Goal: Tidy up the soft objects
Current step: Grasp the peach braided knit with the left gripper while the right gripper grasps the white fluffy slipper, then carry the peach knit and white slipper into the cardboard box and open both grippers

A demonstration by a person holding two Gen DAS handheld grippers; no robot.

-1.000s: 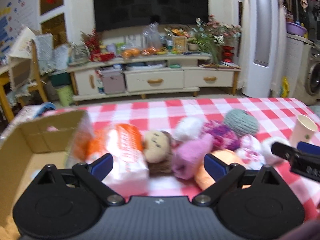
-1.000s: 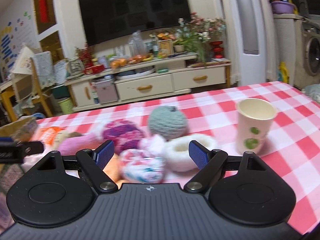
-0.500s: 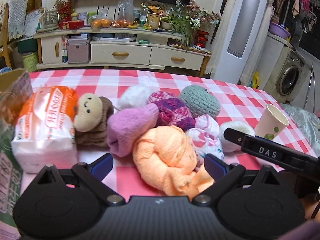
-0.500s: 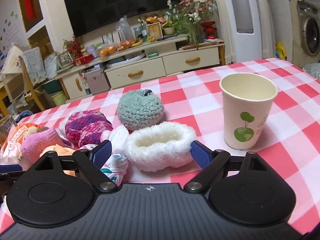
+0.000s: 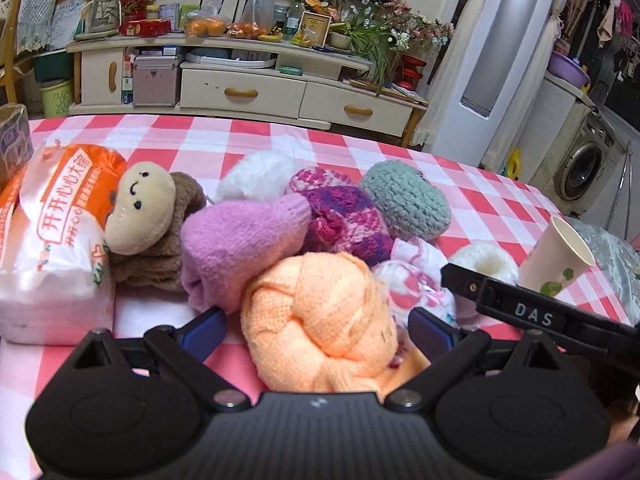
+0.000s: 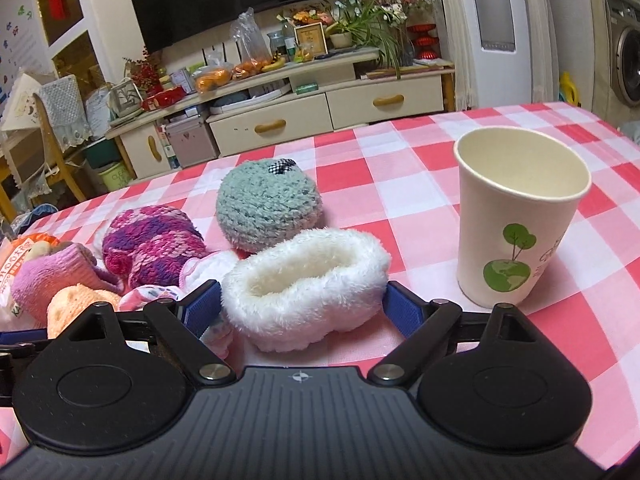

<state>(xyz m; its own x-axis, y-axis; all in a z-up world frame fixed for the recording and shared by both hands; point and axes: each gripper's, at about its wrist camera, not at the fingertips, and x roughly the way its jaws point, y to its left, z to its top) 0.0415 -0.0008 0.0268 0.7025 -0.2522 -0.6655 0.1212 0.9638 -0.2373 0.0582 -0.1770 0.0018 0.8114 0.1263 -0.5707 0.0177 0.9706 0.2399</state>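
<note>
Soft items are piled on the red-checked table. In the left wrist view my left gripper (image 5: 316,330) is open, its jaws on either side of an orange knitted roll (image 5: 320,320). Behind it lie a purple knit sock (image 5: 240,244), a magenta knit piece (image 5: 344,220), a grey-green crocheted ball (image 5: 404,200), a plush doll (image 5: 140,212) and a white fluffy ball (image 5: 256,176). In the right wrist view my right gripper (image 6: 302,306) is open around a white fluffy ring (image 6: 304,288). The grey-green ball (image 6: 268,204) and magenta piece (image 6: 152,244) lie behind it.
A paper cup (image 6: 516,216) stands upright right of the white ring; it also shows in the left wrist view (image 5: 556,256). An orange-and-white tissue pack (image 5: 52,232) lies at the left. A cardboard box edge (image 5: 14,140) is at the far left. A patterned pink-white sock (image 5: 412,284) lies beside the orange roll.
Both grippers have moved forward and lower. The left one swung right from the cardboard box to straddle the orange roll. The right one closed in around the white fluffy ring.
</note>
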